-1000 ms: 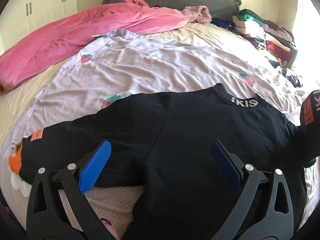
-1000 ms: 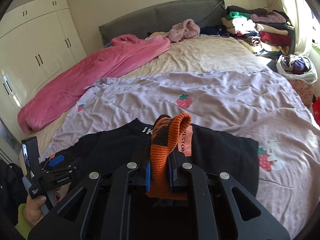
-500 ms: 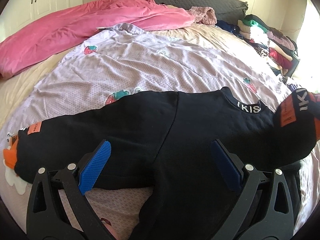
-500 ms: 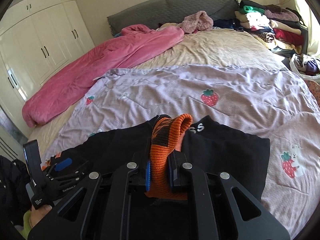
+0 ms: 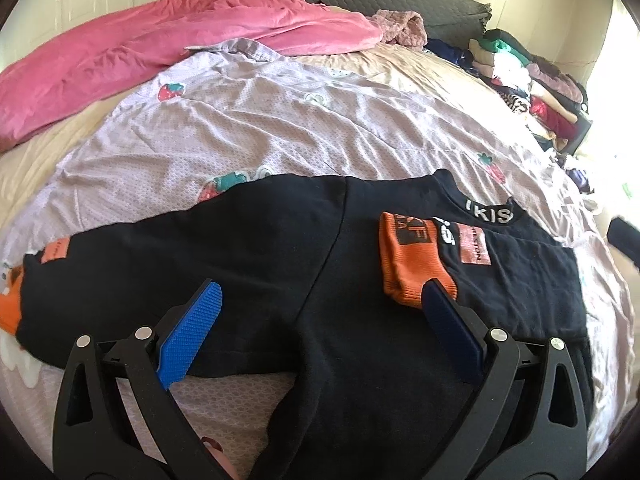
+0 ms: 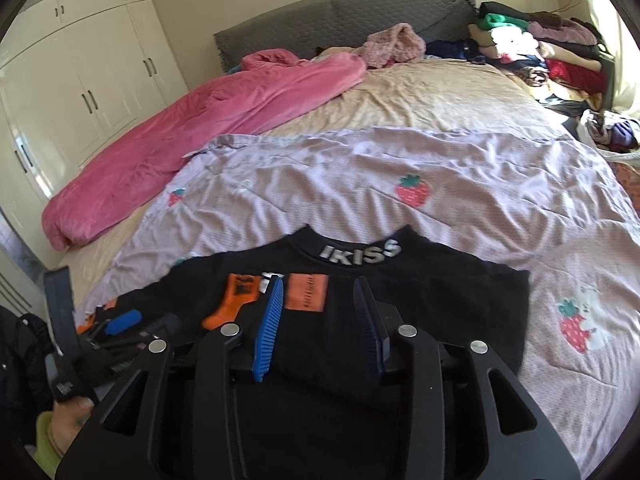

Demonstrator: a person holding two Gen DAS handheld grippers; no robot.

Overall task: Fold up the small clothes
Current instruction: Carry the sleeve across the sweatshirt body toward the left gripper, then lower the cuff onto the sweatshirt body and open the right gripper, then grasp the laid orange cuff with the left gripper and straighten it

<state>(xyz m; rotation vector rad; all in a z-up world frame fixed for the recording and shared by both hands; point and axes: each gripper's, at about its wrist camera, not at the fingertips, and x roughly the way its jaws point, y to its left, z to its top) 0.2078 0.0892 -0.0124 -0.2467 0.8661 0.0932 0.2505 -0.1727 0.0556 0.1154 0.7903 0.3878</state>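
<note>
A black sweater [image 5: 280, 260] with "IKISS" on its collar lies flat on the lilac strawberry quilt [image 5: 280, 128]. One sleeve is folded across the chest, and its orange cuff [image 5: 412, 264] rests there. The other sleeve stretches out to the left, its orange cuff [image 5: 8, 308] at the frame edge. My left gripper [image 5: 320, 288] hovers wide open over the sweater's lower body, holding nothing. My right gripper [image 6: 318, 282] is just above the folded sleeve with its jaws opening and nothing pinched between the pads. In the right wrist view the orange cuff [image 6: 236, 300] lies left of the fingers, free.
A pink blanket [image 6: 200, 128] runs along the far left of the bed. Stacked clothes [image 6: 540, 48] fill the far right corner by the grey headboard [image 6: 340, 16]. White wardrobes [image 6: 80, 80] stand at the left. A hand [image 6: 68, 412] holds the left gripper's handle.
The right gripper, shut on the orange cuff before, has let it go and its jaws have parted. The sleeve now lies folded across the sweater's chest.
</note>
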